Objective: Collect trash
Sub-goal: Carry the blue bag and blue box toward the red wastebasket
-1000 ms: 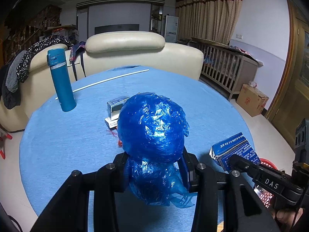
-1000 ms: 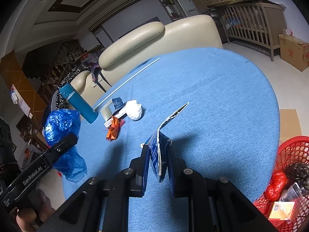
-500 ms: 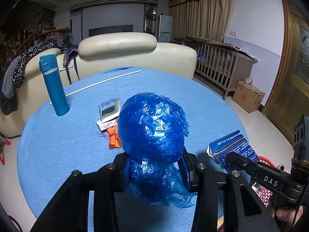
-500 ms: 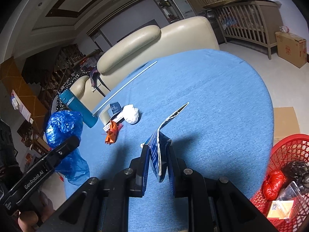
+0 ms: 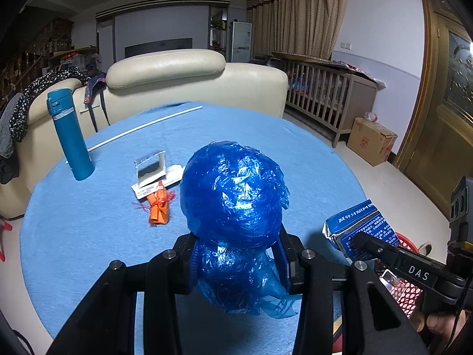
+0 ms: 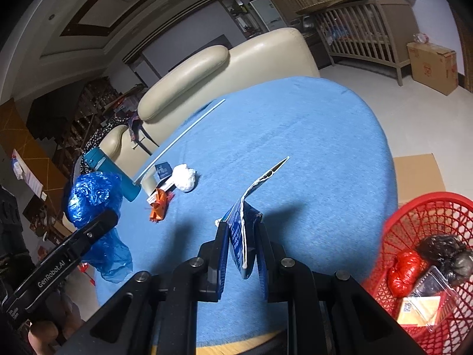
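My left gripper (image 5: 236,254) is shut on a crumpled blue plastic bag (image 5: 233,195), which bulges above the fingers and hangs below them over the blue round table (image 5: 74,236). My right gripper (image 6: 241,236) is shut on a flattened blue carton (image 6: 236,227) that stands on edge between the pads near the table's right side. An orange wrapper (image 5: 159,207), a small white box (image 5: 150,171) and a white paper wad (image 6: 184,177) lie on the table. The red mesh basket (image 6: 414,216) stands on the floor to the right, below the table edge.
A teal bottle (image 5: 69,136) stands at the table's left, with a long white rod (image 5: 147,125) behind it. In the basket lie a red bag (image 6: 403,272), a black bag (image 6: 443,251) and a clear plastic box. A cream sofa (image 5: 177,80) backs the table.
Both views have swung right: table items slid left in the left wrist view, baring the orange wrapper, and more of the red basket shows. Both grips are unchanged.
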Motion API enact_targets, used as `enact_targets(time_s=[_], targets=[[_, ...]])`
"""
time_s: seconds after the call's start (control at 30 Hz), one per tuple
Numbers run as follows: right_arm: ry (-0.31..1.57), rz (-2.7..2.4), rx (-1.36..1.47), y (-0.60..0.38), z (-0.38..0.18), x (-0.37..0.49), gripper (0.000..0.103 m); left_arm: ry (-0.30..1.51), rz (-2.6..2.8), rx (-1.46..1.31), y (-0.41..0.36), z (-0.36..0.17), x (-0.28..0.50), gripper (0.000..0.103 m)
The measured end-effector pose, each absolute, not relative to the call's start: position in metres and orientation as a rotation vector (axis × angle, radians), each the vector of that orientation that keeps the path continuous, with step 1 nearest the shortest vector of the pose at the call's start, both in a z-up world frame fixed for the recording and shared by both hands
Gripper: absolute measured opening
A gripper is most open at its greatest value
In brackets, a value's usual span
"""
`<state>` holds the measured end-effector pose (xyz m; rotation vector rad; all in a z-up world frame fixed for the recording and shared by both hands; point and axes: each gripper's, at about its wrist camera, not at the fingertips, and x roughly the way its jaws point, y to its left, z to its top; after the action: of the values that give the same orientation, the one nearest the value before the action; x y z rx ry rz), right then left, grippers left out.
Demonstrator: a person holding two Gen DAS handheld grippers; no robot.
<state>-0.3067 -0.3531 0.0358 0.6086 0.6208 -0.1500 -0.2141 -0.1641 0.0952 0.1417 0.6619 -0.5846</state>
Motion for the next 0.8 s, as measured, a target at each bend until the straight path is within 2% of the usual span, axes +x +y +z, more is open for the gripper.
enact_targets(time_s=[0.8], targets=[[0.548, -0.280, 0.711, -0.411, 0.027, -0.385, 0.019, 0.661, -0.724, 0.254, -0.225, 0.090, -0.255, 0.044]])
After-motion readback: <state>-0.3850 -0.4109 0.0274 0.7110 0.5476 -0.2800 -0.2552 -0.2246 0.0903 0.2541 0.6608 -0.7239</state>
